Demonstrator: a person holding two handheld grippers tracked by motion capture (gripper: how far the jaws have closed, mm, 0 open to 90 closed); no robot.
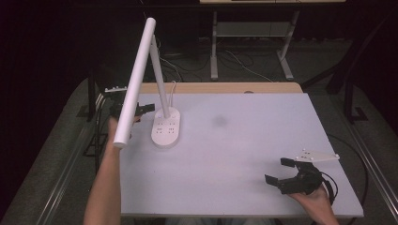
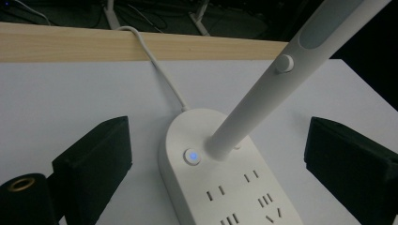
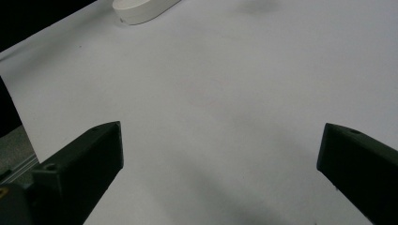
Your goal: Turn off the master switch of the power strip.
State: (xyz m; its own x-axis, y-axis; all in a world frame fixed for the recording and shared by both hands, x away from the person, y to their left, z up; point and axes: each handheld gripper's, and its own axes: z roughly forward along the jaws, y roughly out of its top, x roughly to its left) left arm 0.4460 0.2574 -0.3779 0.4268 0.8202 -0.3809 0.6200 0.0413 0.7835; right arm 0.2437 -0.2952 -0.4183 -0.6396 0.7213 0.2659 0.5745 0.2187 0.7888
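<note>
A white desk lamp stands at the table's left on an oval socket base (image 1: 166, 127); its stem (image 1: 158, 75) rises and its long tube head (image 1: 133, 82) slants down toward the front. My left gripper (image 1: 143, 110) is just left of the base, partly hidden behind the tube. In the left gripper view my left gripper (image 2: 218, 140) is open, with a jaw on each side of the base (image 2: 225, 187), not touching it. A small round button (image 2: 191, 156) glows blue beside the stem (image 2: 263, 93). My right gripper (image 1: 278, 170) is open over bare table at the front right, nothing between its fingers (image 3: 84, 159).
A white cable (image 2: 155, 65) runs from the base over the wooden strip (image 1: 220, 87) at the table's back edge. The stem carries a round knob (image 2: 284, 63). The white tabletop (image 1: 234, 140) spreads between the two grippers. Desk legs and cables lie on the floor beyond.
</note>
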